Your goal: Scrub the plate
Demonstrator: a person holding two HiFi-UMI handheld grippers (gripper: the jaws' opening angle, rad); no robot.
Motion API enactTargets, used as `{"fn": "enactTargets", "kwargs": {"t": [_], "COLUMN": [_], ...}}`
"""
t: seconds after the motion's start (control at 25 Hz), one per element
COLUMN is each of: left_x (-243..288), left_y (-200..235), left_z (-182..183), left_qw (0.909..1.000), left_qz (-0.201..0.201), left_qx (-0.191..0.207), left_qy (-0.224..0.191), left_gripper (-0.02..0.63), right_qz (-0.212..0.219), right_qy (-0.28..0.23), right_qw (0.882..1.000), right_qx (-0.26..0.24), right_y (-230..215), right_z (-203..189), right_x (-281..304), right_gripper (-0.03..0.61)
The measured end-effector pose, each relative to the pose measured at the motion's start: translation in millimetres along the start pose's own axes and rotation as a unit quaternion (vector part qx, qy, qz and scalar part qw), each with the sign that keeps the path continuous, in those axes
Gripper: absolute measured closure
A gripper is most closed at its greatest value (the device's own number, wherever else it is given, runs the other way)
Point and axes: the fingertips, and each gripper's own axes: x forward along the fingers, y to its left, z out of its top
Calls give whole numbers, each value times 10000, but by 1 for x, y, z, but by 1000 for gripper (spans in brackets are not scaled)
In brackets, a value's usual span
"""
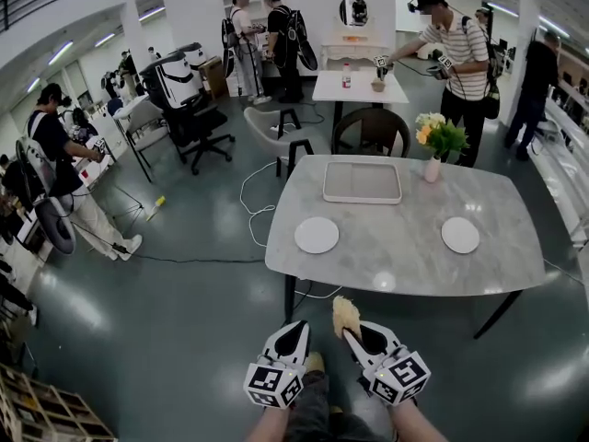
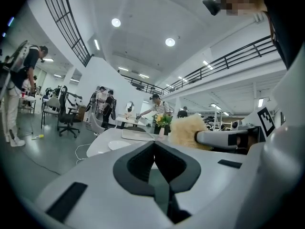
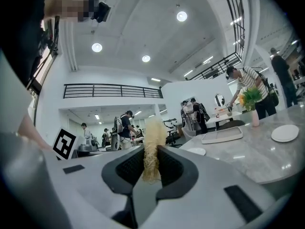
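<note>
Two white plates lie on the grey marble table point(image 1: 396, 265): the left plate point(image 1: 317, 235) point(image 3: 196, 151) and the right plate point(image 1: 460, 235) point(image 3: 285, 132). Both grippers hang low, short of the table's near edge. My right gripper point(image 1: 355, 335) point(image 3: 151, 165) is shut on a yellow fibrous scrubber point(image 1: 346, 316) point(image 3: 151, 144), which sticks up from between its jaws. The left gripper view also catches the scrubber point(image 2: 188, 130). My left gripper point(image 1: 298, 328) point(image 2: 155, 149) is shut with nothing in it, its jaws meeting in a line.
A pale rectangular tray point(image 1: 362, 181) lies at the table's far middle, with a vase of flowers point(image 1: 434, 145) to its right. A dark chair point(image 1: 372, 129) stands behind the table. Several people, office chairs and floor cables fill the room beyond.
</note>
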Motion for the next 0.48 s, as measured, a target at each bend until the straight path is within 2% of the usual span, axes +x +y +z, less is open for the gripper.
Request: {"fn": "enactTargets", "kwargs": {"t": [0.48], "left_x": [89], "left_y": [29], "left_z": [3], "left_qw": [9996], "left_qz": [-251], "left_qx": [-73], "left_qy": [94], "left_gripper": [601], "right_qz": [-26], "right_qy": [208], "right_qw": [9998], "right_qx": [41], "right_y": [-61], "right_z": [1], "right_x": [56], "right_gripper": [505]}}
